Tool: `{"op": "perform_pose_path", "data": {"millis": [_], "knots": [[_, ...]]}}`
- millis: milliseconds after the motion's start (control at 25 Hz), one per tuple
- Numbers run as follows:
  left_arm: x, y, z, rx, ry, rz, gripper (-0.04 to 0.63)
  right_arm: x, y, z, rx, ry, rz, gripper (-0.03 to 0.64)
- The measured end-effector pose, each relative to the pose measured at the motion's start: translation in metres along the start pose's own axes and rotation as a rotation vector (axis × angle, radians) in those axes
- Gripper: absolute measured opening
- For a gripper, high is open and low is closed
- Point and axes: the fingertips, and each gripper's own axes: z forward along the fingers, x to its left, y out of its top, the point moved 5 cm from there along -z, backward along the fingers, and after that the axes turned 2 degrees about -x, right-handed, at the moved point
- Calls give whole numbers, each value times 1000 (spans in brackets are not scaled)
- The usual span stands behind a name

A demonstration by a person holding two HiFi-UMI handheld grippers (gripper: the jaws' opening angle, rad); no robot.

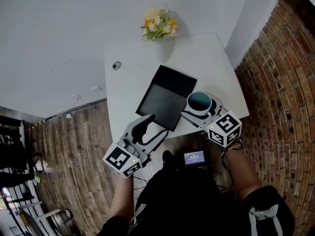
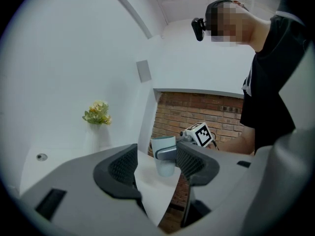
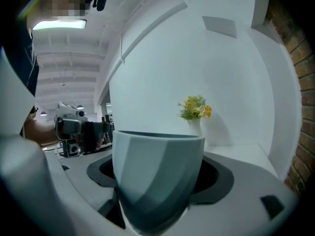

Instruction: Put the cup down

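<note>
Right gripper (image 1: 202, 107) grips the cup (image 1: 199, 101) upright near the table (image 1: 206, 58) edge. It should seat the base flat, away from the edge, before letting go.

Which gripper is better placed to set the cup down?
Right. The right gripper holds the cup at the table's near edge; the left gripper is open and empty.

One cup (image 1: 199, 103), one tray (image 1: 165, 100), one bouquet (image 1: 158, 24), one table (image 1: 206, 63)
</note>
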Motion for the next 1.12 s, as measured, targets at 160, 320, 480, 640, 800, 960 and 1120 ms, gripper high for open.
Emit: {"op": "perform_pose_path", "data": {"millis": [160,320,480,640,800,960,1120], "knots": [[3,-6,13,26,-2,-14,253,-34,-27,32,36,-23,-18,403],[18,-11,29,36,21,-13,253,-64,-47,68,55,-45,-48,403],[38,-23,49,61,67,-20,253,-88,-59,102,62,-45,-59,403],[47,-27,59,56,80,-40,253,-112,-69,134,83,-66,-81,403],[53,-30,62,55,94,-53,252,-131,-73,160,111,-73,-106,403],[57,-31,58,53,116,-60,252,-140,-74,176,129,-73,-125,403],[64,-30,55,42,140,-75,250,-140,-76,185,128,-72,-155,403]]}}
